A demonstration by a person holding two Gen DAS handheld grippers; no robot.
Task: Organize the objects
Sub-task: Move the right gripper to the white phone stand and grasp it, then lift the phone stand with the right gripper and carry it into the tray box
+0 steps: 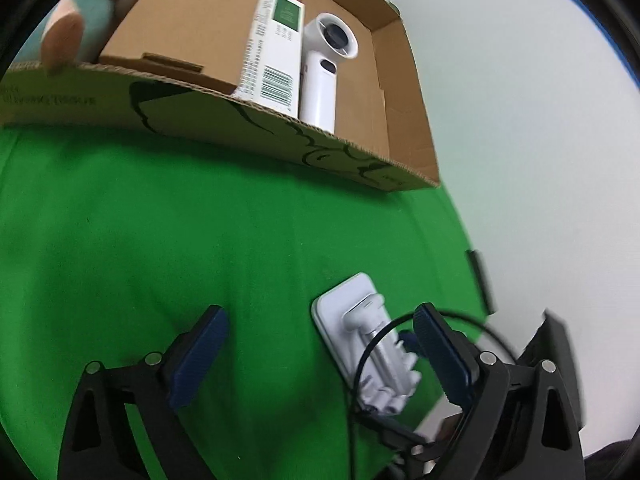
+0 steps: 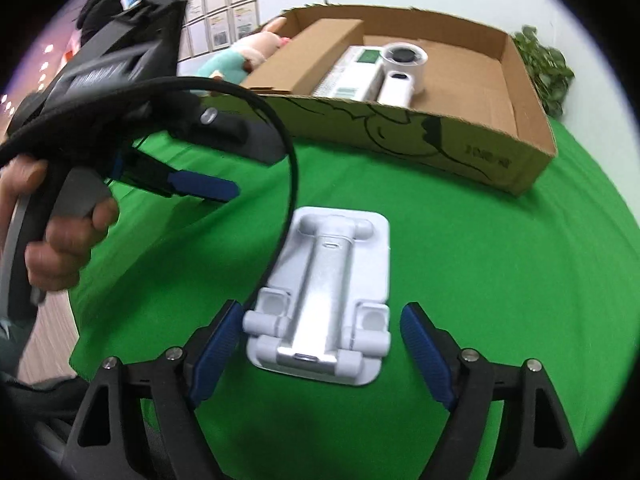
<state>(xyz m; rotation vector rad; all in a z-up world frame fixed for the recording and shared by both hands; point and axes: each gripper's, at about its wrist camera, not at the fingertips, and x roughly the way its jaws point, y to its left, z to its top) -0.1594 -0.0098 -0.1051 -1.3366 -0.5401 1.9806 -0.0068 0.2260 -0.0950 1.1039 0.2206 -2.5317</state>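
Crossing phone stand (image 2: 324, 300), black cable (image 2: 280, 216), cardboard box (image 2: 460, 148) behind

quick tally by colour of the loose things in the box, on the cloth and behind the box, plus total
white: 3 - carton and fan in the box, stand on the cloth
teal and pink: 1 - plush toy behind the box
total: 4

A phone stand (image 2: 324, 296) lies on the cloth (image 2: 500, 280) before the cardboard box (image 2: 400, 136).
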